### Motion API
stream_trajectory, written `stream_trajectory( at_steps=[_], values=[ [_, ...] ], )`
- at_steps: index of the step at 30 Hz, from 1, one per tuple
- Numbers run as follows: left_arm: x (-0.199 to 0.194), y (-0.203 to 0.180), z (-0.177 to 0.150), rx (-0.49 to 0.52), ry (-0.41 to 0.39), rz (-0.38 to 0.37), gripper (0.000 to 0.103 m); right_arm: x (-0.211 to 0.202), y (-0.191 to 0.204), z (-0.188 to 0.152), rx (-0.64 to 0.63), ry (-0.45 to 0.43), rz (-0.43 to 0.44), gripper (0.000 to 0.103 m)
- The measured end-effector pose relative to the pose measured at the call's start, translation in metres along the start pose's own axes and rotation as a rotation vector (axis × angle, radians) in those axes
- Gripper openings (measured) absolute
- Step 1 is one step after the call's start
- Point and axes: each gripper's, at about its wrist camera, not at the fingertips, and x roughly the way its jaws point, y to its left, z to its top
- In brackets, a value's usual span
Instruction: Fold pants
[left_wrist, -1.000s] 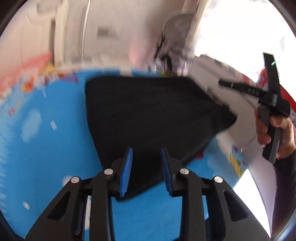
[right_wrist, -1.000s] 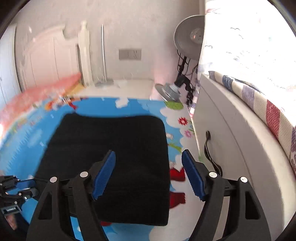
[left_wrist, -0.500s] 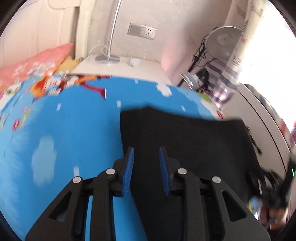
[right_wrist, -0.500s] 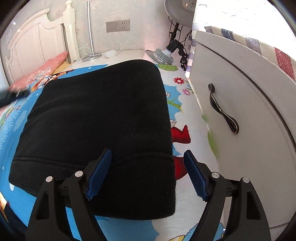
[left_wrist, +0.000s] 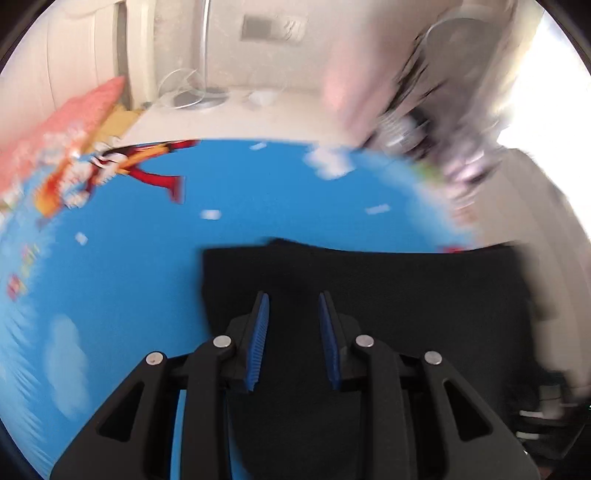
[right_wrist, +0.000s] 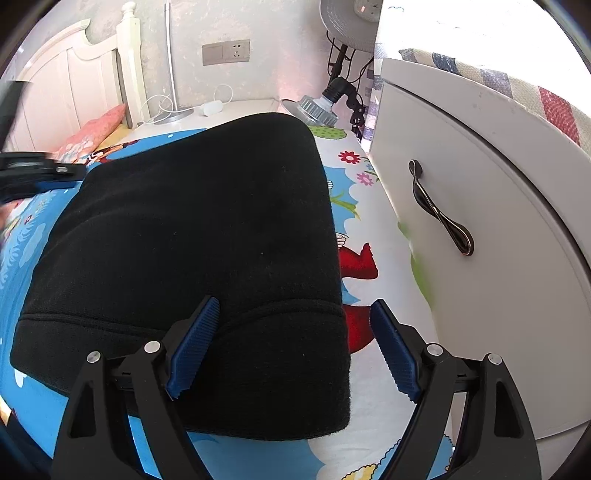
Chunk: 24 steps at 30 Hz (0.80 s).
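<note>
The black pants (right_wrist: 203, 203) lie folded into a thick rectangle on the blue cartoon play mat (right_wrist: 369, 413). My right gripper (right_wrist: 294, 302) hovers open and wide over the near right corner, by the stitched band, with nothing pinched between the pads. In the blurred left wrist view, the pants (left_wrist: 406, 295) fill the lower right. My left gripper (left_wrist: 292, 297) sits over their left part; its jaws are opening and the blue pads press on nothing. The left gripper (right_wrist: 33, 171) also shows at the left edge of the right wrist view, beyond the pants' far left side.
A white cabinet (right_wrist: 498, 258) with a dark handle (right_wrist: 439, 210) stands close on the right of the mat. A lamp head (right_wrist: 317, 107), a fan (right_wrist: 347, 22) and cables sit at the back. A pink pillow (right_wrist: 96, 136) and a white headboard (right_wrist: 74, 74) are at the back left.
The left gripper swung across the pants to their left part, and its jaws widened slightly. The right gripper dropped closer to the pants' near right corner and opened a little more.
</note>
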Motion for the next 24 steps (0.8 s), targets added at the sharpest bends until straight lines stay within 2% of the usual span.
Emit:
stream_trajectory(
  at_steps=[1, 3, 5, 7, 8, 9, 10, 12, 13, 15, 17, 19, 21, 23, 24],
  values=[
    [-0.010, -0.008, -0.010, 0.020, -0.009, -0.034, 0.048, 0.000, 0.000, 0.000, 0.003, 0.001, -0.001, 0.079],
    [-0.033, -0.038, -0.042, 0.086, -0.031, -0.044, 0.050, -0.001, 0.002, 0.000, -0.006, -0.001, -0.008, 0.079],
    [-0.040, -0.056, -0.071, 0.110, -0.012, -0.072, 0.050, -0.001, 0.002, -0.001, -0.009, -0.005, -0.012, 0.079],
    [-0.032, -0.067, -0.095, 0.136, 0.029, -0.048, 0.050, -0.001, 0.002, -0.002, -0.003, -0.007, -0.011, 0.079],
    [-0.018, -0.074, -0.109, 0.176, 0.072, 0.004, 0.050, -0.001, 0.003, -0.002, -0.001, -0.006, -0.012, 0.079],
    [-0.013, -0.076, -0.115, 0.181, 0.056, 0.018, 0.051, -0.002, 0.003, -0.002, -0.001, -0.009, -0.014, 0.079],
    [-0.013, -0.075, -0.118, 0.168, 0.029, 0.018, 0.051, -0.002, 0.003, -0.003, 0.000, -0.013, -0.016, 0.079],
    [-0.012, -0.074, -0.116, 0.149, 0.038, 0.010, 0.053, -0.002, 0.003, -0.004, 0.007, -0.016, -0.018, 0.079],
    [-0.012, -0.072, -0.114, 0.137, 0.043, 0.014, 0.059, -0.002, 0.003, -0.004, 0.008, -0.016, -0.019, 0.079],
    [-0.011, -0.068, -0.116, 0.105, 0.030, 0.017, 0.065, -0.003, 0.004, -0.004, 0.001, -0.017, -0.022, 0.079],
    [-0.011, -0.067, -0.119, 0.094, 0.008, 0.025, 0.067, -0.003, 0.004, -0.004, 0.001, -0.016, -0.020, 0.079],
    [-0.013, -0.072, -0.121, 0.099, 0.001, 0.082, 0.079, -0.003, 0.003, -0.004, 0.003, -0.016, -0.016, 0.079],
    [-0.019, -0.078, -0.117, 0.088, 0.012, 0.133, 0.084, -0.002, 0.002, -0.004, 0.006, -0.015, -0.015, 0.079],
    [-0.030, -0.084, -0.107, 0.110, -0.032, 0.119, 0.087, -0.003, 0.003, -0.004, 0.004, -0.017, -0.019, 0.079],
    [-0.036, -0.090, -0.101, 0.143, -0.081, 0.132, 0.096, -0.002, 0.003, -0.004, 0.003, -0.016, -0.020, 0.079]
  ],
)
